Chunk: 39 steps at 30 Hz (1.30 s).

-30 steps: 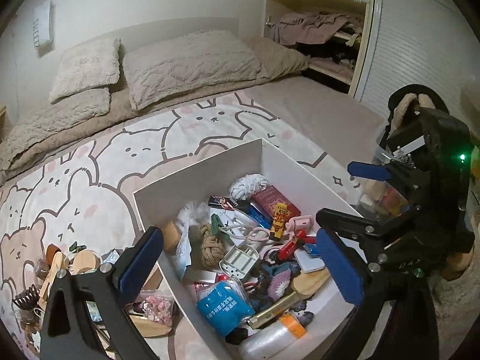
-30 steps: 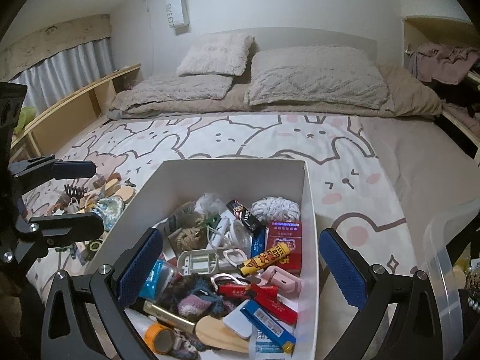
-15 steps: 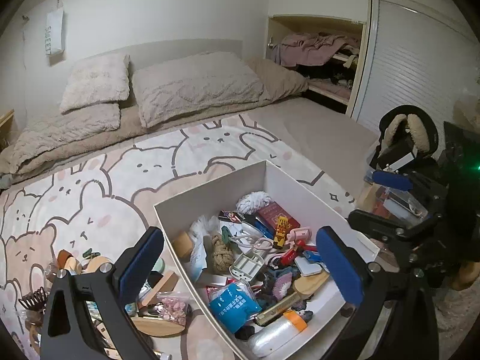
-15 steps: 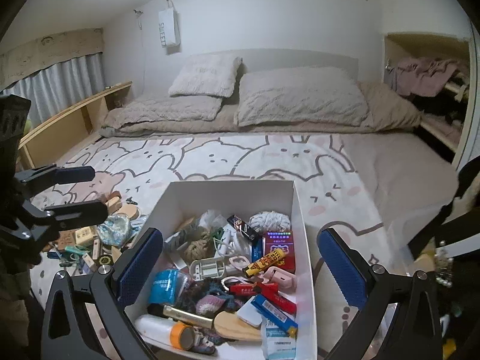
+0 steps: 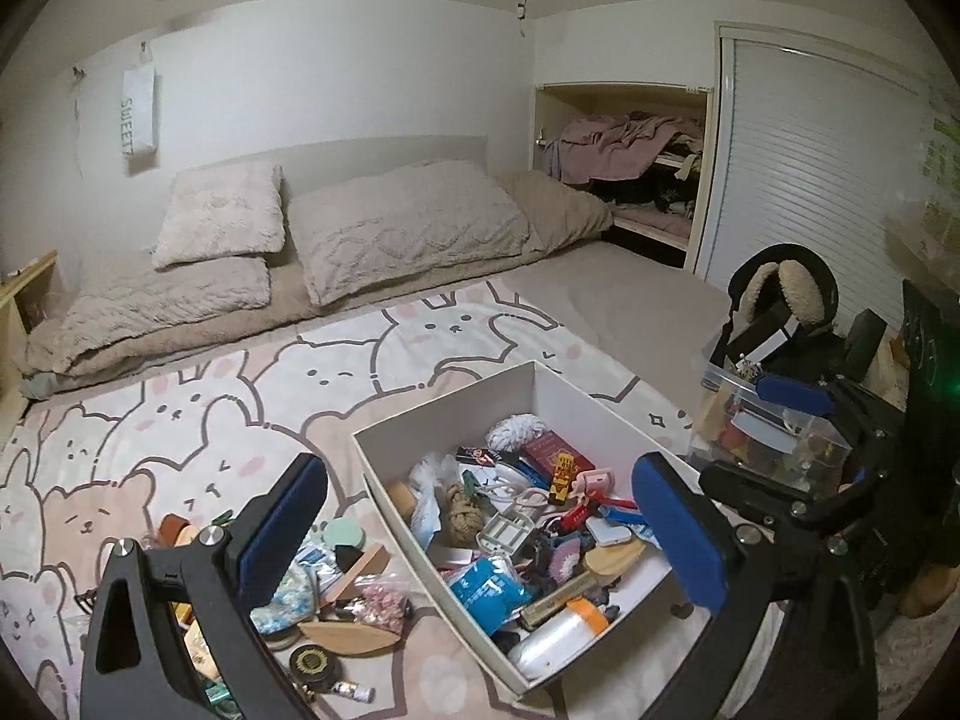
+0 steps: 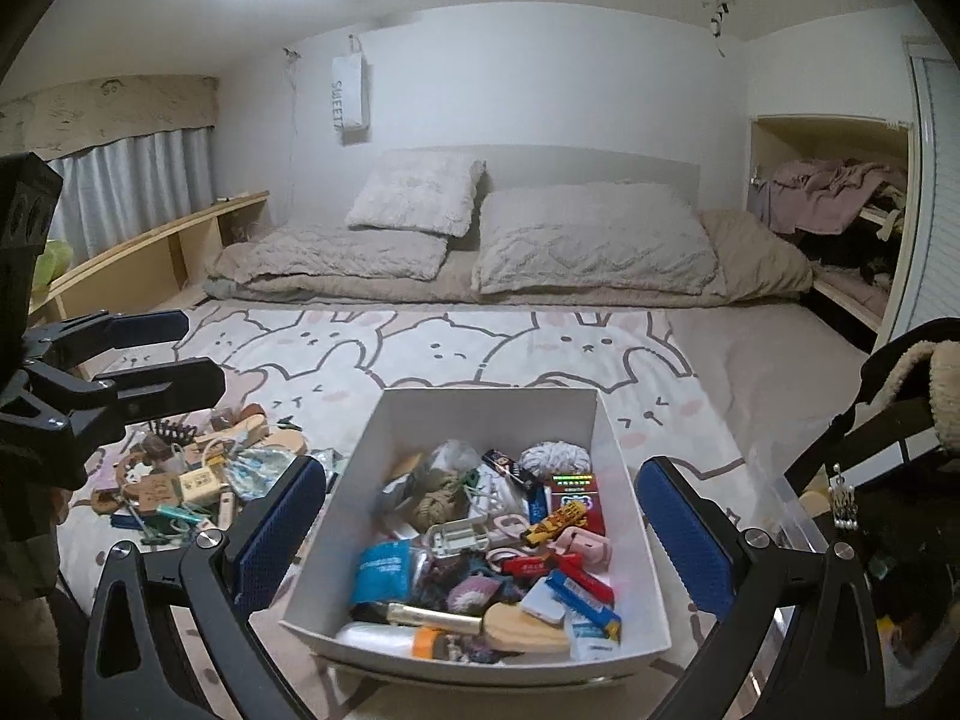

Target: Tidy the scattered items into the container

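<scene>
We are holding both the left hand-held gripper [image 5: 480, 534] and right hand-held gripper [image 6: 483, 534] open and empty above the crowded white box [image 6: 606, 420], risking spillover as the scattered items [image 6: 198, 480] lying left on the bed [image 6: 540, 342] are added.

L gripper [image 5: 480, 531] & R gripper [image 6: 483, 534] fingers apart, empty.

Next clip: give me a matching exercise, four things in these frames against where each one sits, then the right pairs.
Things:
1. Blue foil packet
2. Round black and gold tin
3. Rumpled purple cloth
4. White hanging "SWEET" bag

Places:
A. On the wall above the pillows
B. Inside the white box
C. In the shelf alcove
D. On the blanket beside the box

Pairs: 1-B, 2-D, 3-C, 4-A
</scene>
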Tool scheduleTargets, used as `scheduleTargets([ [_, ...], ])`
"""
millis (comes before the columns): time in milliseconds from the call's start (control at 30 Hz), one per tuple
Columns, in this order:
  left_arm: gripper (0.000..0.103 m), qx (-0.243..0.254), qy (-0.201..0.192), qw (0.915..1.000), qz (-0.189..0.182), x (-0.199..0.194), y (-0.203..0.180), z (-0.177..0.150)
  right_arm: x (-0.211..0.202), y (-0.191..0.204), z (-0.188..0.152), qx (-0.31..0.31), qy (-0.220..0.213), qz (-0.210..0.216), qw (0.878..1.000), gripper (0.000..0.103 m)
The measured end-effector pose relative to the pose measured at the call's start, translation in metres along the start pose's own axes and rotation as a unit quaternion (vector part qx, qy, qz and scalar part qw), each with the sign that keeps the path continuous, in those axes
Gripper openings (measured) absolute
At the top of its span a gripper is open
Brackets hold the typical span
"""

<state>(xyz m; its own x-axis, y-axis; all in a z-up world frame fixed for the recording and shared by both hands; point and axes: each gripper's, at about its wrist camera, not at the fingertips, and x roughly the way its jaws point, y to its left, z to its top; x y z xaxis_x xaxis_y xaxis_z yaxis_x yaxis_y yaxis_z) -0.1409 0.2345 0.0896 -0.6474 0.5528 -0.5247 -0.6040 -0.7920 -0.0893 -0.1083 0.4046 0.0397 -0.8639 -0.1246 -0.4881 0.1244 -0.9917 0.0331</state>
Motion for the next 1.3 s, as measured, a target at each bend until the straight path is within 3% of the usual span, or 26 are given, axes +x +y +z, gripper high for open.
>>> scheduleTargets([
  [700, 0.102, 0.000, -0.052, 0.9980, 0.035, -0.081, 0.007, -0.050, -0.058, 0.044, -0.024, -0.001, -0.045, -0.009, 0.999, 0.103],
  [1300, 0.102, -0.010, -0.049, 0.9973, 0.054, -0.111, 0.029, -0.095, -0.078, 0.075, -0.042, -0.011, -0.053, -0.014, 0.998, 0.103],
])
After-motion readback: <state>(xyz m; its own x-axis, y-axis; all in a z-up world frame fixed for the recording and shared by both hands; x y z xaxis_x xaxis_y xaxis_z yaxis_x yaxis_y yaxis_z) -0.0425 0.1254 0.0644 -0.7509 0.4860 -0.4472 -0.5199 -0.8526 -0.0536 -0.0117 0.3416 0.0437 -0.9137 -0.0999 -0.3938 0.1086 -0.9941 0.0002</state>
